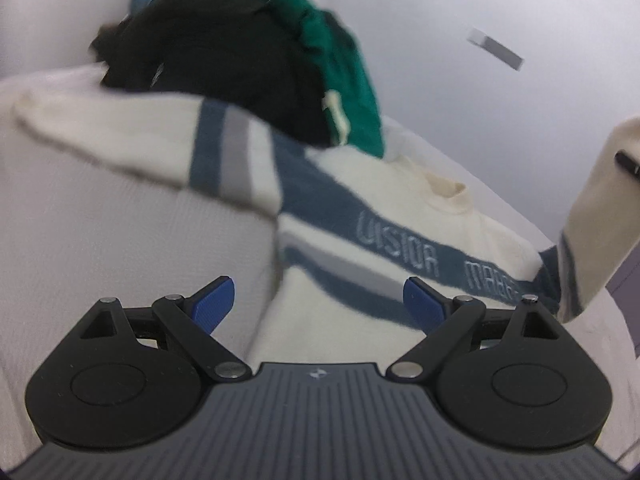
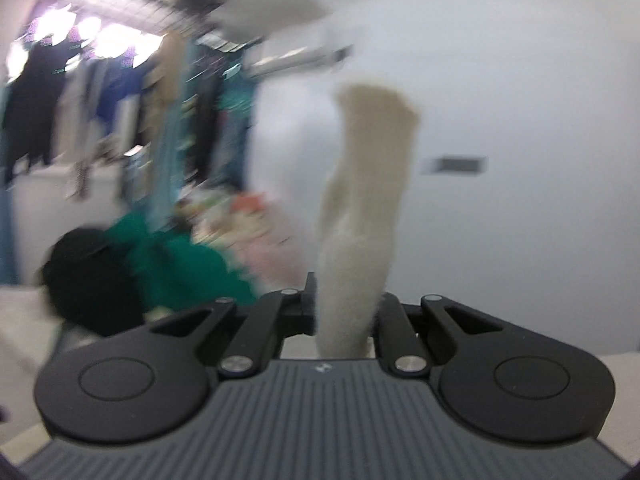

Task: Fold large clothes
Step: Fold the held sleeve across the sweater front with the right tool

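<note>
The jaws of the right gripper (image 2: 347, 312) were clenched on a cream sleeve (image 2: 368, 208), which stood up out of the pinch and rose in front of its camera, while the jaws of the left gripper (image 1: 320, 306) stood wide apart with nothing between them, their blue pads (image 1: 214, 304) hanging over the cloth without touching it. The sleeve belonged to a cream sweater (image 1: 400, 216) crossed by a blue-grey band with pale lettering, and only the left wrist view showed the garment as a whole: spread face up on a pale quilted surface (image 1: 120, 240), its collar toward the upper right and one striped sleeve reaching out flat to the left. At the right edge of that view the other sleeve (image 1: 592, 216) was lifted clear of the surface, with a dark tip of the right gripper just showing beside it. A heap of clothes lay at the far end of the sweater, a black garment (image 1: 224, 64) overlapping its shoulder and a green one (image 1: 344, 80) just behind. The right wrist view, heavily blurred, showed the same black (image 2: 88, 280) and green (image 2: 180, 268) heap low on the left, and what the left view did not: a row of hanging clothes (image 2: 120, 112) under bright lights, and a plain white wall (image 2: 540, 100) with a small dark vent
</note>
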Motion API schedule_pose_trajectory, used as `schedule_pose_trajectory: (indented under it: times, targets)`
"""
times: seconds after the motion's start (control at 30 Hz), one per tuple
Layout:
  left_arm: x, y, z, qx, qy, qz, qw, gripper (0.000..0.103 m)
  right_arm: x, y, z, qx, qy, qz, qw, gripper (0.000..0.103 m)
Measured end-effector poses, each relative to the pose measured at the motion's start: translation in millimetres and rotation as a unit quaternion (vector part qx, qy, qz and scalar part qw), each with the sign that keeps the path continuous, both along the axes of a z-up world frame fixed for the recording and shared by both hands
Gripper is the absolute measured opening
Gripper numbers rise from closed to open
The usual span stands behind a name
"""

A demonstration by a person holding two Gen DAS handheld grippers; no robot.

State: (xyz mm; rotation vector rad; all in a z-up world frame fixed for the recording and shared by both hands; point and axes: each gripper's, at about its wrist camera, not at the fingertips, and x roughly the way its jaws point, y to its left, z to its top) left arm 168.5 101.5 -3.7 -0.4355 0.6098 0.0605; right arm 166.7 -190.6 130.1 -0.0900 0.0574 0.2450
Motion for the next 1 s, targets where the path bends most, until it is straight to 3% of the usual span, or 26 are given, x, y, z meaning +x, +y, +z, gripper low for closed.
schedule_pose_trajectory:
  times: [0.27, 0.43, 0.53, 0.57, 0.63, 0.7, 0.73, 0.9, 1.0]
  targets:
    - [-10, 19, 0, -0.027, -0.027, 0.030, 0.9988, 0.094, -29, 104, -83, -0.068, 0.074, 0.091, 0.991, 0.011]
    - [-1, 18, -6, -0.030, -0.031, 0.022, 0.9988, 0.094, -30, 136, -134, -0.108, 0.141, 0.125, 0.976, 0.012]
    - [3, 12, -9, -0.029, -0.036, 0.004, 0.9989, 0.094, -32, 139, -147, -0.115, 0.173, 0.139, 0.968, 0.013]
    - [4, 10, -9, -0.028, -0.037, -0.001, 0.9989, 0.094, -36, 138, -149, -0.114, 0.179, 0.140, 0.967, 0.018]
    - [6, 5, -11, -0.027, -0.038, -0.013, 0.9988, 0.093, -36, 135, -145, -0.099, 0.196, 0.150, 0.964, 0.039]
    - [4, 1, -11, -0.023, -0.042, -0.027, 0.9985, 0.093, -42, 131, -147, -0.078, 0.219, 0.169, 0.958, 0.078]
    - [3, -1, -10, -0.020, -0.044, -0.032, 0.9983, 0.093, -48, 126, -144, -0.071, 0.224, 0.181, 0.955, 0.083]
    - [1, -14, -9, -0.001, -0.055, -0.060, 0.9967, 0.092, -88, 107, -150, -0.043, 0.265, 0.203, 0.942, 0.083]
    - [2, -24, -12, 0.006, -0.048, -0.080, 0.9956, 0.087, -95, 92, -142, -0.004, 0.289, 0.183, 0.940, 0.083]
